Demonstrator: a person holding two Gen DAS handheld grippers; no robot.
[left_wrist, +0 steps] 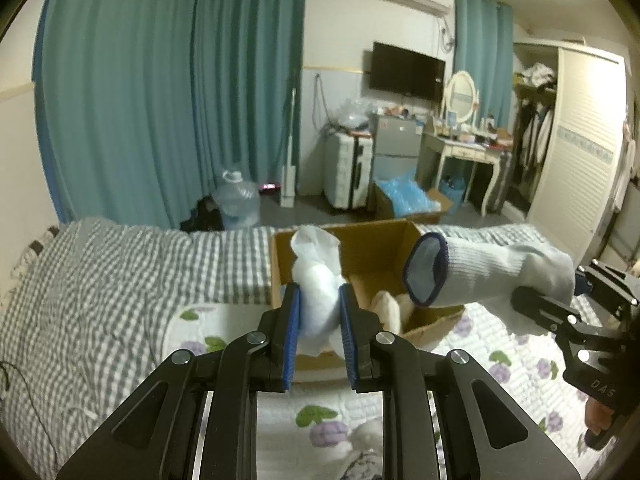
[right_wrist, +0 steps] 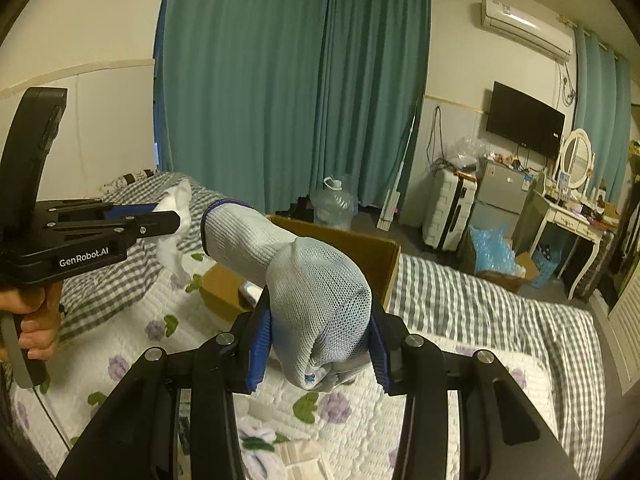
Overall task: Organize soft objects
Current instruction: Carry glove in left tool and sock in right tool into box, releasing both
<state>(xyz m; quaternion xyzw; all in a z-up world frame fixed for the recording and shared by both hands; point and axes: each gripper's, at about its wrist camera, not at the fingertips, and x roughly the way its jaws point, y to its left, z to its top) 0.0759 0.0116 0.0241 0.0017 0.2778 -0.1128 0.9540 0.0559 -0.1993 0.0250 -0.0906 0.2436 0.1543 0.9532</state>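
Note:
My left gripper [left_wrist: 319, 312] is shut on a white sock [left_wrist: 316, 280], held just before the near wall of an open cardboard box [left_wrist: 376, 240] on the bed. My right gripper [right_wrist: 318, 340] is shut on a grey sock with a dark blue cuff [right_wrist: 316, 292], held above the bed in front of the box [right_wrist: 384, 252]. In the left wrist view the grey sock [left_wrist: 480, 276] sticks out over the box from the right gripper [left_wrist: 540, 312]. In the right wrist view the left gripper [right_wrist: 168, 216] shows at left with the white sock [right_wrist: 172, 220]. Cream soft items [left_wrist: 388, 308] lie inside the box.
The bed has a grey checked blanket [left_wrist: 100, 300] and a white floral quilt [right_wrist: 360, 420]. More soft items [right_wrist: 260, 440] lie on the quilt near me. Beyond the bed are teal curtains, a water jug [left_wrist: 236, 200], a suitcase [left_wrist: 348, 172] and a dressing table [left_wrist: 468, 148].

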